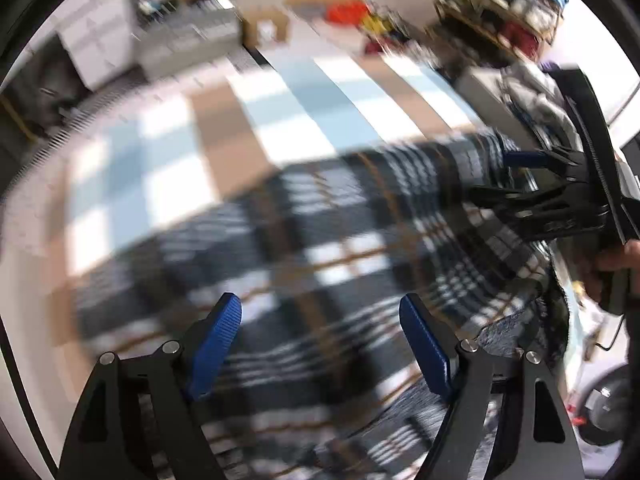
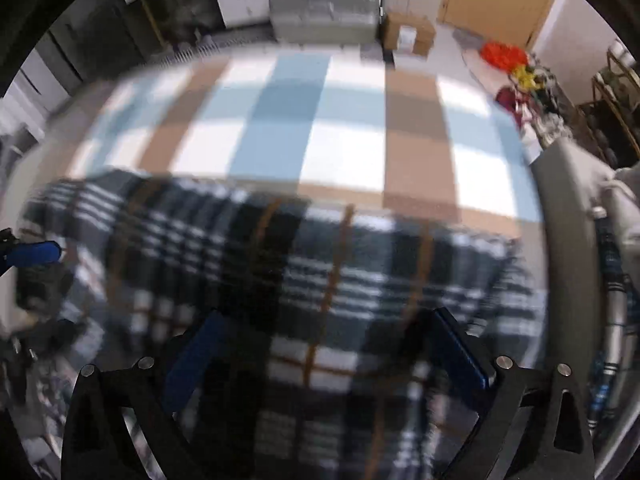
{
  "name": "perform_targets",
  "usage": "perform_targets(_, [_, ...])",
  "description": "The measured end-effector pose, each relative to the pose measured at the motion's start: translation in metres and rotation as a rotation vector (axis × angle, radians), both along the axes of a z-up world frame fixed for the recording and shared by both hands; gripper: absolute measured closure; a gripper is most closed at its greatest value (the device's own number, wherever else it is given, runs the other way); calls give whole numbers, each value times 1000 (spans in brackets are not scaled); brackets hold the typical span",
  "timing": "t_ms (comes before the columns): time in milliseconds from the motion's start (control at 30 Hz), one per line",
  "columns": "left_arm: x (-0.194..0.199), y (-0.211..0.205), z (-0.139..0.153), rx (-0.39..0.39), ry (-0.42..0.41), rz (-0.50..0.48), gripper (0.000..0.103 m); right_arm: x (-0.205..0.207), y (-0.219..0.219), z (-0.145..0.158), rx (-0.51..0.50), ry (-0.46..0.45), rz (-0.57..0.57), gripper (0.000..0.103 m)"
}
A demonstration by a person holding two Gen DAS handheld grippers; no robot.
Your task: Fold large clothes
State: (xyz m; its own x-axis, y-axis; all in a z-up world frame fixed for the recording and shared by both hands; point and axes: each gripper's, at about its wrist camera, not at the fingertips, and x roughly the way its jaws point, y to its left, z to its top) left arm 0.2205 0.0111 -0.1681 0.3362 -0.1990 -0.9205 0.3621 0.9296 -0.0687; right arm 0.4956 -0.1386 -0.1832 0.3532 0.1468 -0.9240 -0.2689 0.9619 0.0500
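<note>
Left gripper (image 1: 320,320) spread above plaid garment (image 1: 320,248); right gripper (image 2: 328,336) likewise spread, empty.

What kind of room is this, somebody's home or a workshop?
Probably a storage or work room set up for recording: a plaid garment lies on a checked cloth, with cardboard boxes and crowded shelves behind.

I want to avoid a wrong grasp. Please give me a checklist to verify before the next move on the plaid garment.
1. Left gripper open, nothing between its pads: ok.
2. Right gripper open: ok.
3. Plaid garment lies on the checked surface: ok.
4. Garment spread flat: cannot tell, pictures blurred.
5. Which edge or corner to grasp: cannot tell.
6. Grippers apart from each other: ok.
</note>
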Motion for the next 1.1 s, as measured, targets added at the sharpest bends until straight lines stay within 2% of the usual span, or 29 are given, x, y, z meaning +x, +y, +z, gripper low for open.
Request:
perform_targets(33, [5, 7, 3, 34, -15, 10, 26, -2, -5, 4, 5, -26, -5, 0])
perform_targets(100, [6, 20, -11, 70, 10, 33, 26, -1, -15, 2, 2, -35, -18, 0])
perform_targets(200, [14, 48, -46, 78, 101, 117, 26, 2, -23, -26, -35, 51, -58, 0])
perform_targets(233, [13, 53, -60, 78, 107, 133, 24, 2, -24, -42, -47, 92, -56, 0])
perform_targets(267, [6, 53, -64, 65, 67, 127, 23, -1, -24, -53, -58, 99, -42, 0])
perform_targets(300, [1, 53, -63, 72, 38, 118, 23, -7, -23, -49, -58, 31, -34, 0])
perform_targets(400, [-11, 54, -59, 83, 54, 129, 24, -15, -25, -40, -42, 43, -59, 0])
perform_targets(467, [-28, 57, -48, 69, 56, 140, 24, -30, -26, -21, 10, 6, -56, 1])
perform_targets(533, [-54, 65, -37, 37, 32, 119, 24, -51, -20, -1, 53, -59, -5, 0])
perform_targets(600, [-71, 59, -37, 59, -19, 95, 23, -77, -12, 9, 89, -111, 72, 0])
perform_targets(667, [-66, 48, -55, 162, -47, 77, 23, -92, -2, -2, 60, -120, 109, 0])
perform_targets(700, [-59, 45, -68, 185, -29, 63, 23, -93, 5, -19, -10, -83, 112, 0])
perform_targets(733, [-53, 49, -70, 170, -18, 60, 21, -91, 6, -36, -50, -44, 106, 0])
perform_targets(767, [-53, 55, -70, 135, -26, 89, 21, -90, 4, -51, -21, -18, 82, 0])
perform_targets(800, [-53, 61, -68, 103, -19, 120, 22, -92, -2, -49, 33, -67, 39, 0])
perform_targets(833, [-55, 64, -64, 86, -19, 138, 24, -89, -2, -51, 38, -59, 27, 0])
perform_targets(900, [-72, 68, -50, 89, -83, 150, 24, -92, -3, -45, 26, -57, 5, 0])
perform_targets(933, [-82, 68, -44, 99, -122, 150, 24, -101, -5, -36, 56, -81, -9, 0])
perform_targets(1000, [-109, 68, -25, 110, -240, 161, 24, -127, -12, -12, 186, -146, -30, 0])
perform_targets(1100, [-140, 62, -3, 122, -376, 182, 24, -166, -18, 16, 297, -251, -23, 0])
